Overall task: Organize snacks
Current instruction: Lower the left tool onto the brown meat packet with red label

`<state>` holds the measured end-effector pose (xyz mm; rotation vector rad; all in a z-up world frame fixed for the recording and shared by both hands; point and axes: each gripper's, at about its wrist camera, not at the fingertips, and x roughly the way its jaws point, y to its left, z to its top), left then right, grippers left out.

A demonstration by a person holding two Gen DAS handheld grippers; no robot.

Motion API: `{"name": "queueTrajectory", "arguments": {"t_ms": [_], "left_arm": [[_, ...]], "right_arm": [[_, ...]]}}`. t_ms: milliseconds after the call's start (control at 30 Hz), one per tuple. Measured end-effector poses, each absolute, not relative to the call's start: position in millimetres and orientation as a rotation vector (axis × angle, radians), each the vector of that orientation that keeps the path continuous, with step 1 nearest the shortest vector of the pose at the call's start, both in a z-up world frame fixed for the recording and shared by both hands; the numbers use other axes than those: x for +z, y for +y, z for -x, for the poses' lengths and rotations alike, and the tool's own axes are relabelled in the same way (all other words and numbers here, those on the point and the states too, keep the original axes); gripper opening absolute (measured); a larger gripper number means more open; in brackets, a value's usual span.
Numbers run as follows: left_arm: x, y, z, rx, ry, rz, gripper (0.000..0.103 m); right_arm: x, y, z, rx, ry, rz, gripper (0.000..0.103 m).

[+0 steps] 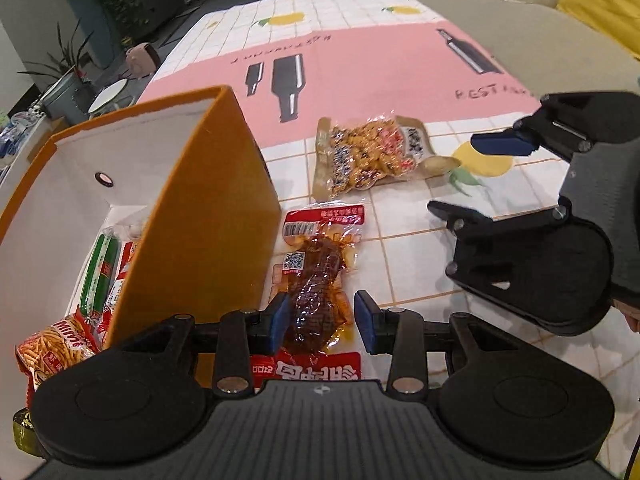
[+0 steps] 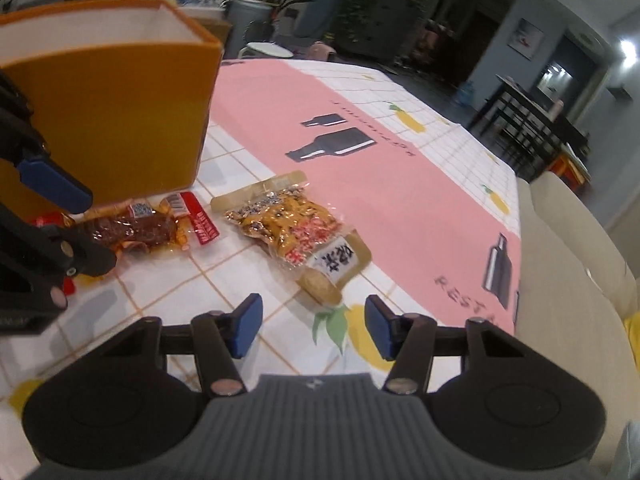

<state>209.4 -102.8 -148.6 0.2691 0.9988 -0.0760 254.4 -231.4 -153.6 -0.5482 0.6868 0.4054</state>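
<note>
An orange box (image 1: 208, 216) with a white inside stands on the table; it also shows in the right wrist view (image 2: 108, 120). Inside lie a green packet (image 1: 98, 272) and a red fries packet (image 1: 56, 350). A red-and-clear pack of brown meat (image 1: 318, 280) lies beside the box, between the open blue pads of my left gripper (image 1: 322, 322), apart from them. A clear pack of mixed nuts (image 2: 296, 232) lies further out. My right gripper (image 2: 310, 330) is open and empty, just short of the nut pack.
The table (image 1: 360, 64) has a pink and white tiled cloth with bottle and lemon prints. A beige sofa (image 2: 568, 248) runs along its far side. Plants and a white stool (image 2: 270, 50) stand beyond the table.
</note>
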Motion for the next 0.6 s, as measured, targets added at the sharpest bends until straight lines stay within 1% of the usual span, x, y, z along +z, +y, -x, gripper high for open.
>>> {"name": "queueTrajectory", "arguments": {"t_ms": [67, 133, 200, 233, 267, 300, 333, 367, 400, 433, 467, 500, 533, 567, 600], "left_arm": [[-152, -103, -212, -0.067, 1.005, -0.269, 0.044], [-154, -104, -212, -0.060, 1.006, -0.270, 0.044], [-155, -106, -211, -0.061, 0.992, -0.291, 0.044], [-156, -106, -211, -0.062, 0.987, -0.294, 0.044], [-155, -106, -211, -0.064, 0.984, -0.293, 0.042], [-155, -105, -210, -0.068, 0.986, -0.287, 0.038], [-155, -103, -210, -0.070, 0.987, -0.283, 0.032], [-155, -102, -209, -0.075, 0.984, -0.278, 0.031], [-155, -101, -208, -0.084, 0.981, -0.269, 0.031], [-154, -100, -206, -0.092, 0.977, -0.263, 0.030], [-154, -99, -204, -0.098, 0.969, -0.260, 0.019], [-154, -99, -202, -0.099, 0.961, -0.267, 0.014], [-152, -99, -198, -0.113, 0.953, -0.267, 0.005], [-151, -99, -196, -0.131, 0.957, -0.259, 0.001], [-151, -98, -194, -0.147, 0.963, -0.249, 0.001]], "right_arm": [[-157, -229, -261, 0.405, 0.687, 0.556, 0.047], [-160, -227, -266, 0.404, 0.693, 0.552, 0.036], [-161, -226, -270, 0.400, 0.697, 0.543, 0.031], [-162, -225, -271, 0.397, 0.698, 0.541, 0.025], [-162, -224, -272, 0.395, 0.699, 0.540, 0.023], [-162, -223, -272, 0.394, 0.698, 0.540, 0.013], [-162, -222, -271, 0.391, 0.694, 0.543, 0.004], [-161, -222, -268, 0.389, 0.687, 0.548, 0.004], [-160, -221, -264, 0.385, 0.672, 0.554, 0.000], [-158, -220, -260, 0.385, 0.662, 0.558, 0.000], [-157, -220, -256, 0.385, 0.655, 0.563, 0.000], [-155, -219, -250, 0.383, 0.649, 0.569, 0.000], [-154, -218, -245, 0.380, 0.646, 0.575, 0.000], [-153, -217, -239, 0.373, 0.647, 0.580, 0.000], [-151, -218, -234, 0.366, 0.654, 0.577, 0.000]]}}
